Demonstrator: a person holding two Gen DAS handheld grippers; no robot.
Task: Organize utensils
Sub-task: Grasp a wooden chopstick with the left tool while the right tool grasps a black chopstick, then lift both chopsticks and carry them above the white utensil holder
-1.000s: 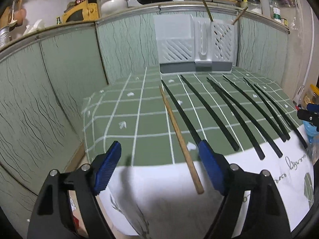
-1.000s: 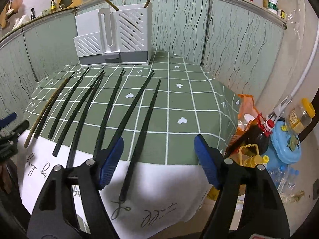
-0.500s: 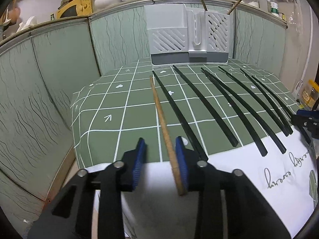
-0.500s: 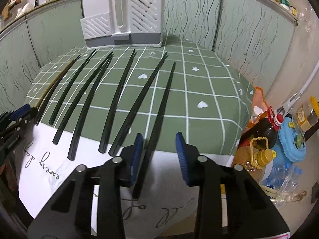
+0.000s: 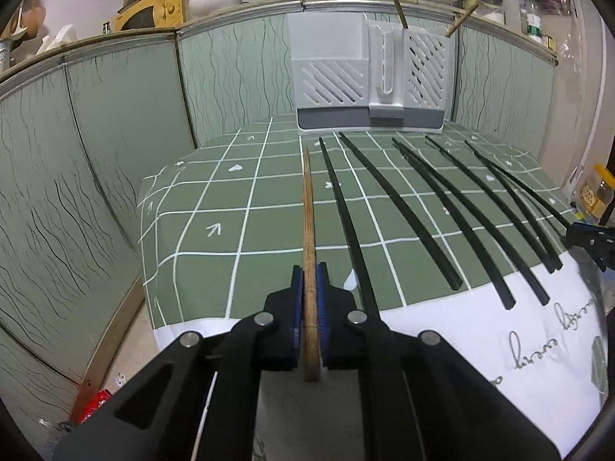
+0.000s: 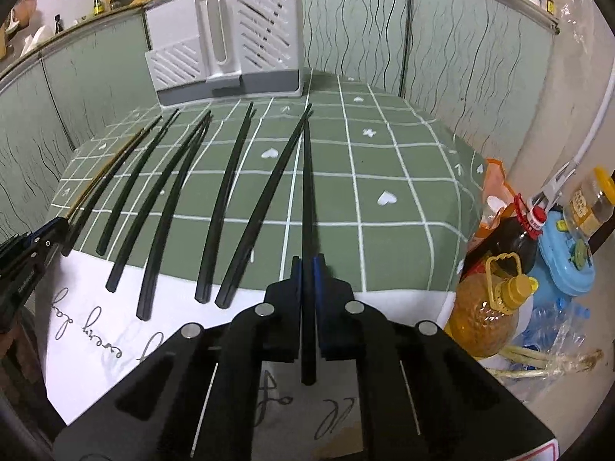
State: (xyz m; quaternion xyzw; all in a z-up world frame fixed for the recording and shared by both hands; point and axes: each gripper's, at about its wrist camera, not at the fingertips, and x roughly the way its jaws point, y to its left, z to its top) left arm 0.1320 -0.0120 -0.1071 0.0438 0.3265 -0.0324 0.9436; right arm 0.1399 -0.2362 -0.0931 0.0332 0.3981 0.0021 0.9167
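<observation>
I have my left gripper (image 5: 310,299) clamped on the wooden chopstick (image 5: 308,207) and my right gripper (image 6: 306,292) on a black chopstick (image 6: 307,192), both on the green checked tablecloth (image 5: 269,207); two sticks already stand in the white slotted holder (image 5: 369,77), six black ones remain.

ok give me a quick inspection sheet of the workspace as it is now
surface: green checked tablecloth with a white printed edge.
job's things: wooden chopstick at the left end of a fanned row of black chopsticks; white slatted utensil holder at the back, two wooden sticks in it.
clutter: oil bottle and jars beside the table.
grippers: left gripper shut on the wooden chopstick; right gripper shut on a black chopstick.
cables: nothing seen.
surroundings: green wall panels, shelf with pots.
</observation>
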